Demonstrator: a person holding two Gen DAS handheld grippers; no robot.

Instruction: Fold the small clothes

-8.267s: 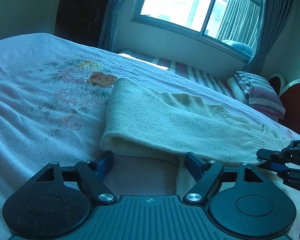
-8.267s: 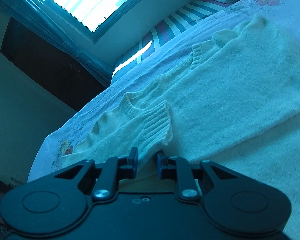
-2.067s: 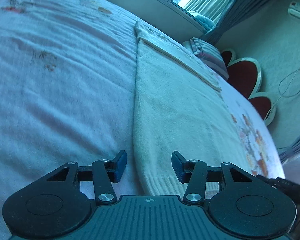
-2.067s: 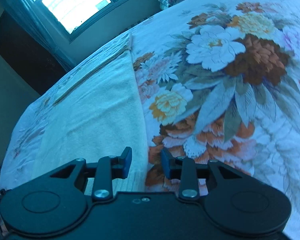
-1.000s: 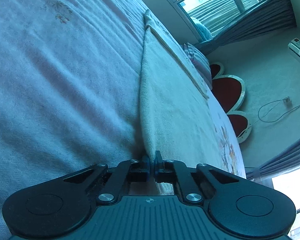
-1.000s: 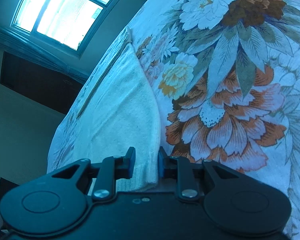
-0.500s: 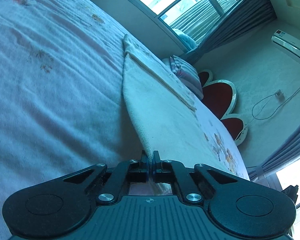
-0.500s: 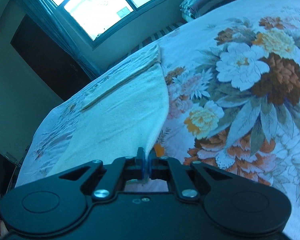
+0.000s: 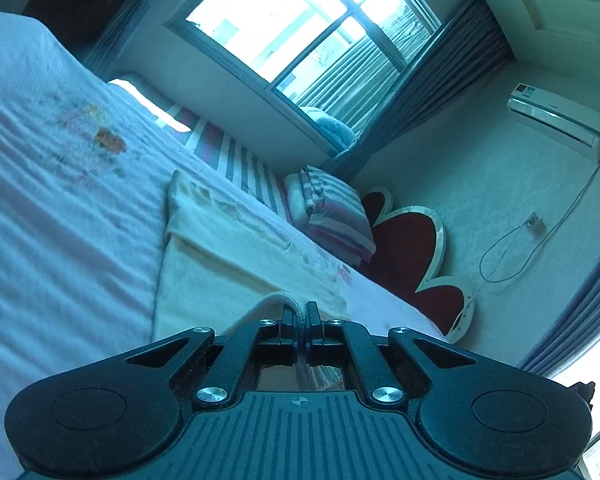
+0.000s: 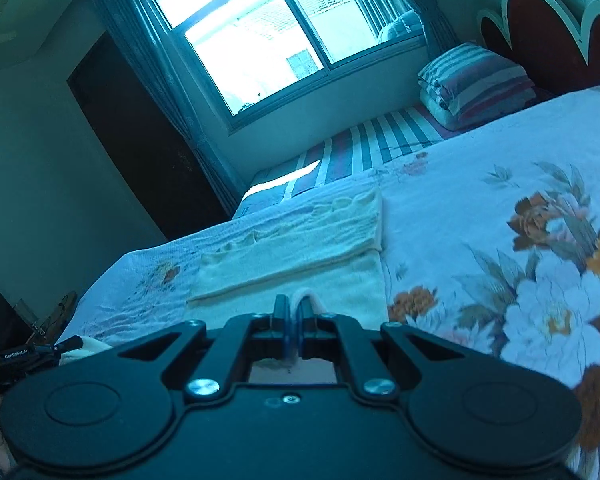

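Cream sweater (image 9: 228,256): it lies on the bed (image 9: 60,208), on the floral bedspread, partly folded, with a doubled band of knit lying across its far end toward the window (image 9: 300,36). I see its near edge lifted off the bed at two corners. My left gripper (image 9: 300,316) has its fingers (image 9: 287,320) pressed together on a ribbed fold of the hem, which bulges up just above the tips. My right gripper (image 10: 291,312) shows the same: fingers (image 10: 281,312) narrowed to a sliver, with a hump of cream knit pinched between them. In the right wrist view the sweater (image 10: 300,256) sits left of the large flower print, and the left gripper's tip appears at the lower left edge with knit hanging from it. A striped folded blanket (image 10: 476,80) rests at the head of the bed beside the red scalloped headboard (image 9: 404,252). An air conditioner (image 9: 556,120) is mounted on the wall.
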